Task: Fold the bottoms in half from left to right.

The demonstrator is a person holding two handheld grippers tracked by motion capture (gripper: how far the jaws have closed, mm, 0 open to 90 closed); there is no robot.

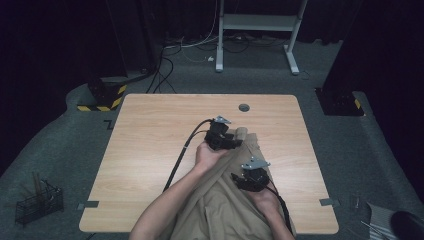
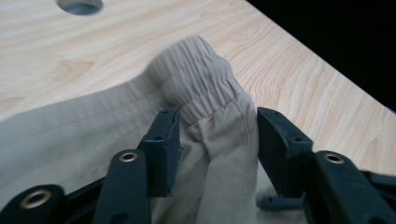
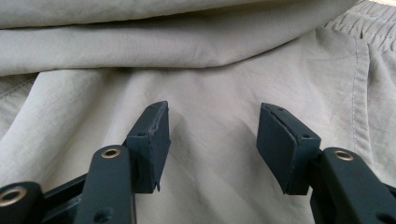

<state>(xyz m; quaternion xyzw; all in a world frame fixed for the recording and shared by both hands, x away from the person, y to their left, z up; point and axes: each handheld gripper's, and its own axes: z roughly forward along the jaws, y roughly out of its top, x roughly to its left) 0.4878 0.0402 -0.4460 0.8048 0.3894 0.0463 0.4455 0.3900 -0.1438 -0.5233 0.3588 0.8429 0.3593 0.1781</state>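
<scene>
Trousers (image 2: 219, 140), beige, soft, light and floppy, likely slippery: a raised fold by the elastic waistband (image 2: 196, 70) stands between my left gripper (image 2: 217, 140) jaws, parted, pads not pressing. My right gripper (image 3: 212, 140) hangs released over flat cloth. Best hold: the thick waistband. They lie mid-table (image 1: 150, 130), legs trailing over my edge; bare wood all round.

Beige trousers (image 1: 227, 200) cut off below

High view dim overall: bench (image 1: 150, 150) lit from above, surroundings near black, picture soft and grainy. Left gripper view bright, elastic waistband (image 2: 201, 79) slightly blurred, near jaws soft. Right gripper view evenly lit, soft shadows in beige fabric (image 3: 210, 74) folds.
</scene>
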